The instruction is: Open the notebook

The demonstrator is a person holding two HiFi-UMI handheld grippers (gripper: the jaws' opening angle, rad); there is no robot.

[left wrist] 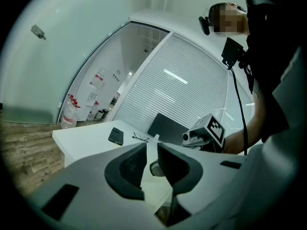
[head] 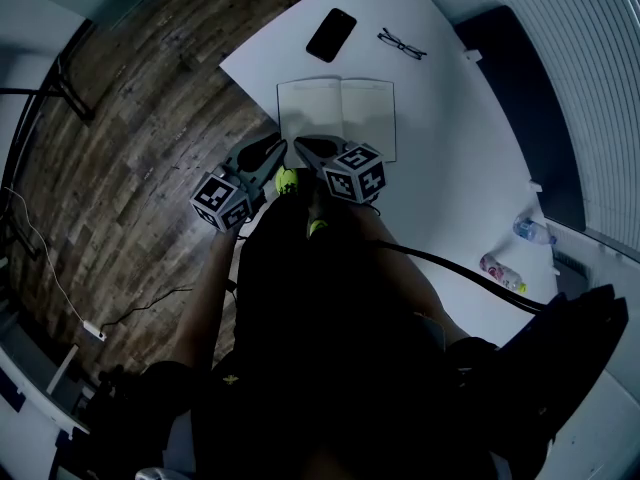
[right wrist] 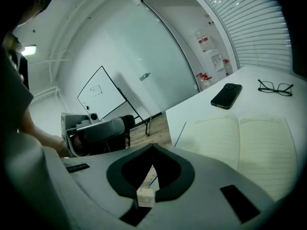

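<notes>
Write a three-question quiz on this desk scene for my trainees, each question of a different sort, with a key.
1. True or false: the notebook lies open on the table.
2. In the head view, what lies just right of the phone? A glasses; B a mug; C a stapler.
3. Fill in: the jaws of the right gripper are ____.
Key: 1 true; 2 A; 3 together.

I count 2 grippers: left gripper (head: 272, 156) & right gripper (head: 305, 148). Just past the fingers: 1 notebook (head: 338, 113). Further out: 1 phone (head: 331, 35), 1 pr glasses (head: 402, 43). Well right of the fingers: 2 bottles (head: 531, 231). All on 1 counter (head: 450, 168).
</notes>
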